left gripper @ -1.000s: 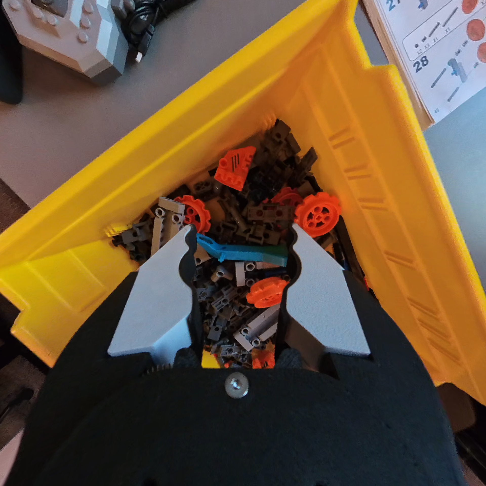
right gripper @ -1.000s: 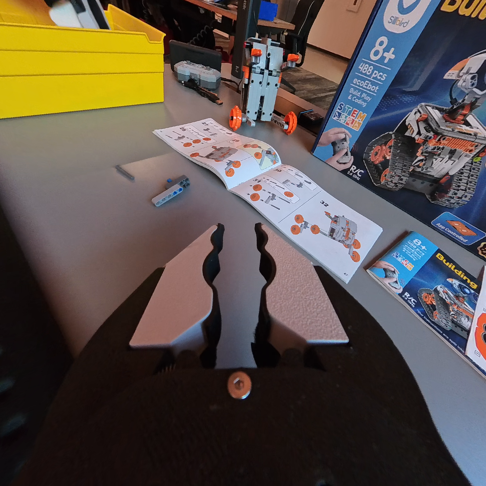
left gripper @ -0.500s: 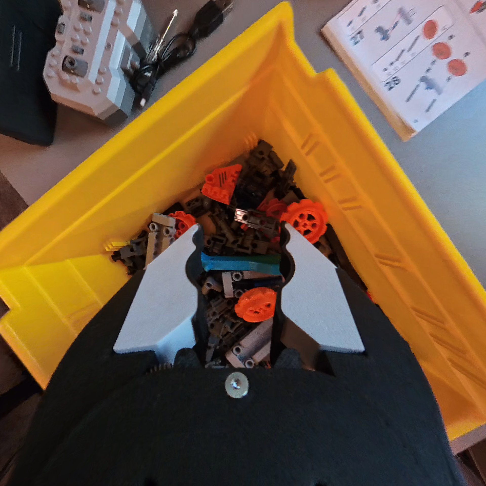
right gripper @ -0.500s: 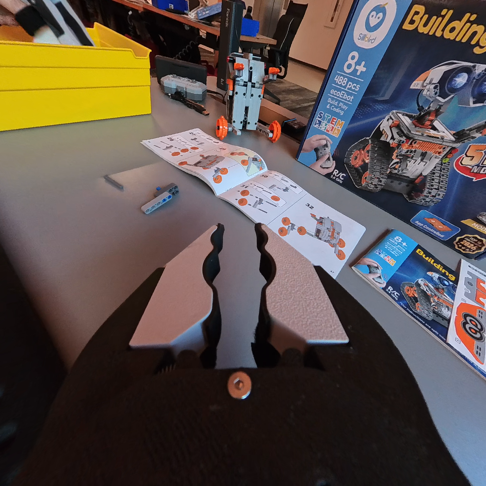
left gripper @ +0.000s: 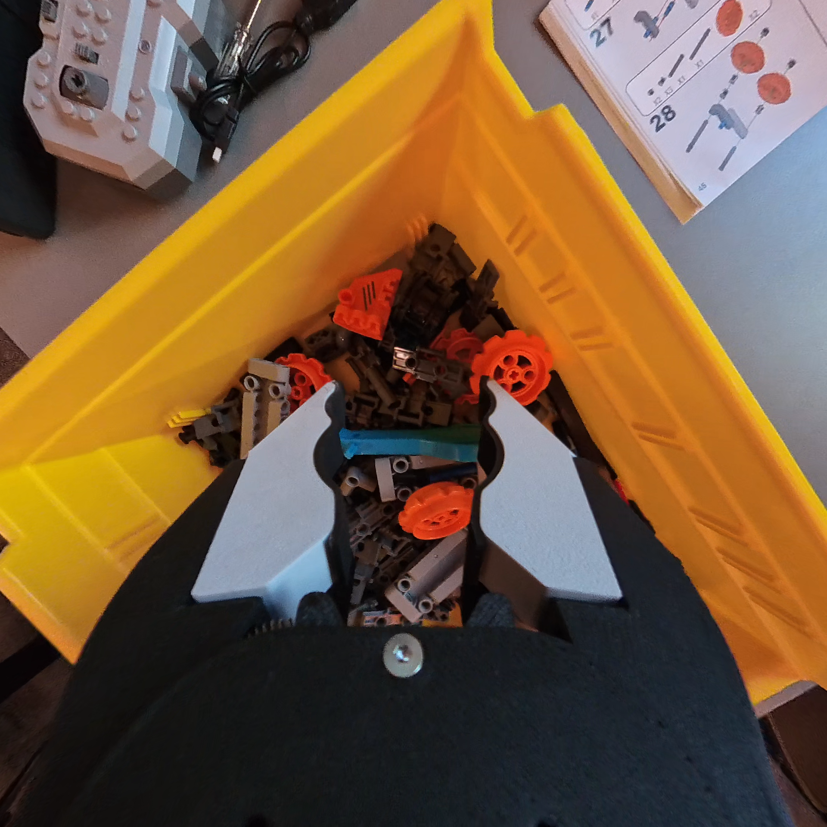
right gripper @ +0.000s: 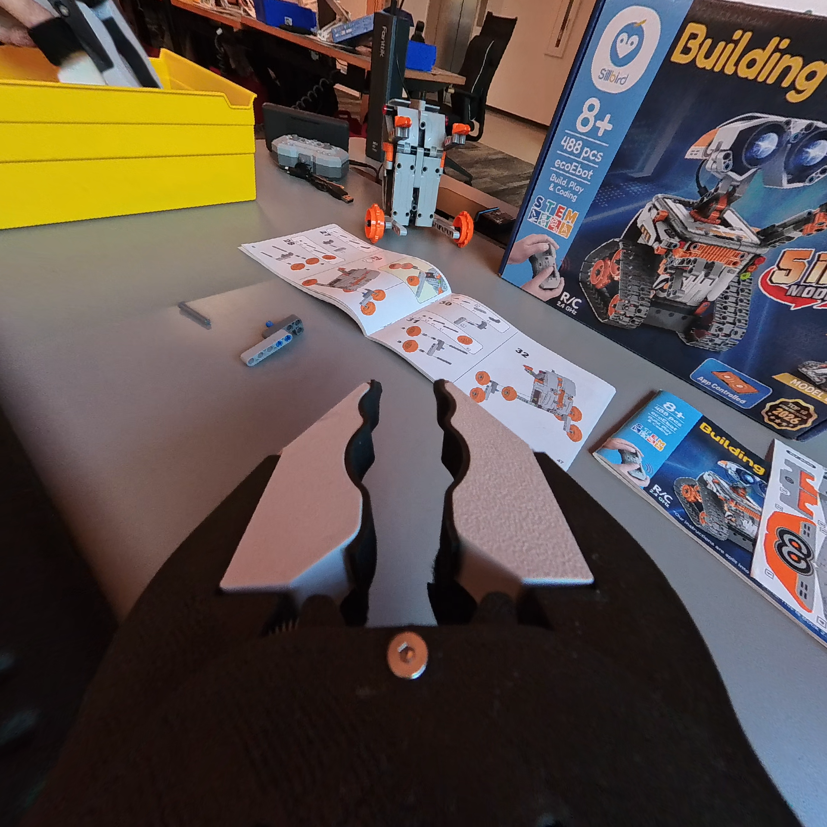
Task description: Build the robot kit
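The blue lever piece (left gripper: 402,443) lies level across the left gripper (left gripper: 409,389), each end against a finger pad, so the claw pinches it. A second ago the fingers stood wider and the piece sat slanted on the heap. It is inside the yellow bin (left gripper: 268,250), over a pile of grey and black building parts near the bin's far corner.

A large orange wheel (left gripper: 512,367) sits just beyond the right fingertip. A smaller orange wheel (left gripper: 436,514) lies between the fingers below the blue piece, and an orange panel (left gripper: 367,304) lies farther toward the corner. Outside the bin's far wall are a grey control box (left gripper: 112,89) and a black cable (left gripper: 241,89).

The right gripper (right gripper: 407,385) hangs over the table (right gripper: 134,358) near its front edge, fingers a little apart with nothing between them, the gap unchanged. Its view has swung slightly, so more of the boxed set (right gripper: 671,201) at the table's right shows.

Ahead lie a grey beam with blue pins (right gripper: 273,342), a dark axle (right gripper: 194,314), an open instruction booklet (right gripper: 425,322) and a half-built model (right gripper: 418,174). The box and a closed booklet (right gripper: 698,470) carry printed lettering and a logo; the open pages carry step numbers.
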